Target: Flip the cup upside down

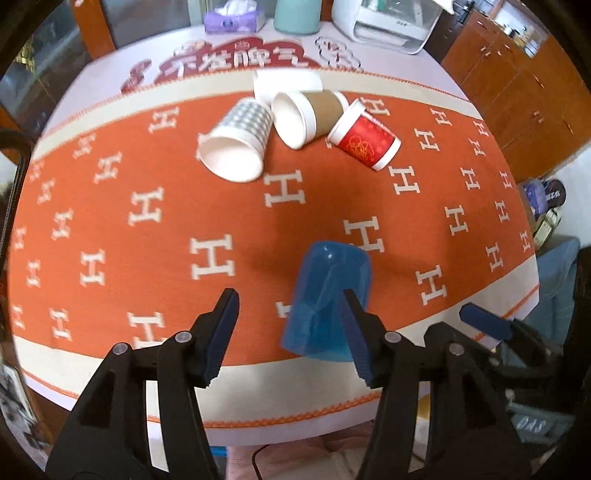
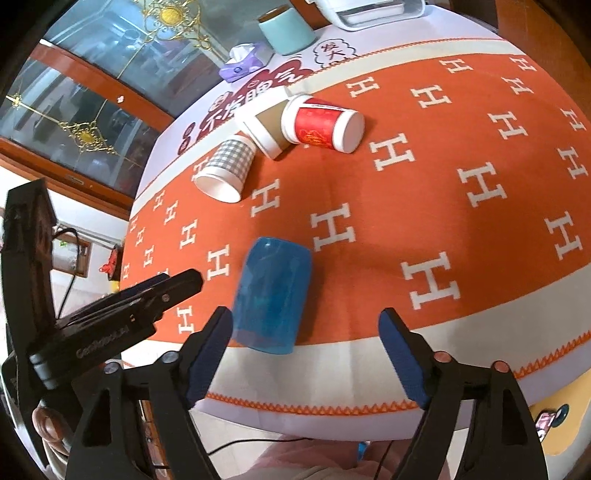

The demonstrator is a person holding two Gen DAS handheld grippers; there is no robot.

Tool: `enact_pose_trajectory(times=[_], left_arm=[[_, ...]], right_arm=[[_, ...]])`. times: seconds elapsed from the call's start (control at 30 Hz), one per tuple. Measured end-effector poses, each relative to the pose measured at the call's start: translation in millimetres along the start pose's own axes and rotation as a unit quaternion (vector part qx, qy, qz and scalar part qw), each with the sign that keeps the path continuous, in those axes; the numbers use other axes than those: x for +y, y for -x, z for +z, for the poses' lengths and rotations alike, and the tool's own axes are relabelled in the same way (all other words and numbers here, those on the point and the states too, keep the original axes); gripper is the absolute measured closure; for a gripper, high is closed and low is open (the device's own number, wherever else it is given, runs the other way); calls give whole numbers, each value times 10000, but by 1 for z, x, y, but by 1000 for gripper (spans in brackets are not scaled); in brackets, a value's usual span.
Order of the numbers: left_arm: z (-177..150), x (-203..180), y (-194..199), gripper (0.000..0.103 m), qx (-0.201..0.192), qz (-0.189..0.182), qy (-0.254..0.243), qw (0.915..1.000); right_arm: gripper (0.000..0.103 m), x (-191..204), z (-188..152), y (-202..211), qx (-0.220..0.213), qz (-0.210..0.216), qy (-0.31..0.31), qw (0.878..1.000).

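A translucent blue plastic cup (image 1: 327,301) lies on its side on the orange H-patterned cloth near the table's front edge; it also shows in the right wrist view (image 2: 271,295). My left gripper (image 1: 290,326) is open, held above the front edge, and its right finger overlaps the cup's side. My right gripper (image 2: 306,350) is open just behind the cup, with its left finger beside the cup's mouth end. Neither gripper holds anything.
Three paper cups lie on their sides farther back: a grey checked one (image 1: 236,146), a brown one (image 1: 308,114) and a red one (image 1: 365,134). A tissue box (image 1: 234,18), a teal container (image 1: 297,14) and a white appliance (image 1: 384,26) stand at the far edge.
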State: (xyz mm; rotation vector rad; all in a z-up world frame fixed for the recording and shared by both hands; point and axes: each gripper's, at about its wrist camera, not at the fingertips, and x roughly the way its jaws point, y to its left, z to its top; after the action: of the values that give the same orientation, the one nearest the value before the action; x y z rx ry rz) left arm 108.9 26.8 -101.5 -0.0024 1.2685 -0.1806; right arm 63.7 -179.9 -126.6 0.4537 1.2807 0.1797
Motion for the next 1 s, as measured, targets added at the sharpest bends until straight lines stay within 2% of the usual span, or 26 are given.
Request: enact_pose_trajectory(times=[0.2,0.37,0.57,0.77,1.0], left_arm=[[-10,9,25,30,-191,-19,-177,9997],[-24,23,18,30,-138,-93,-104,9998],[-35,37,-3,30,-120,-13,4,9999],[-35,46,-15,30,-236,139,68,9996],[-32,53,-28,30,-229,38,186,9996]], right_arm=[[17,14,-1,-2,185,228,150,9995],[15,15,-1,-21,499,436,18,9978],[15,14,-1,-48,805,529,-106,9953],[15,13,8,-68,933,505,-164,9942],[15,10,21,-92,1113,438,-171,9927]])
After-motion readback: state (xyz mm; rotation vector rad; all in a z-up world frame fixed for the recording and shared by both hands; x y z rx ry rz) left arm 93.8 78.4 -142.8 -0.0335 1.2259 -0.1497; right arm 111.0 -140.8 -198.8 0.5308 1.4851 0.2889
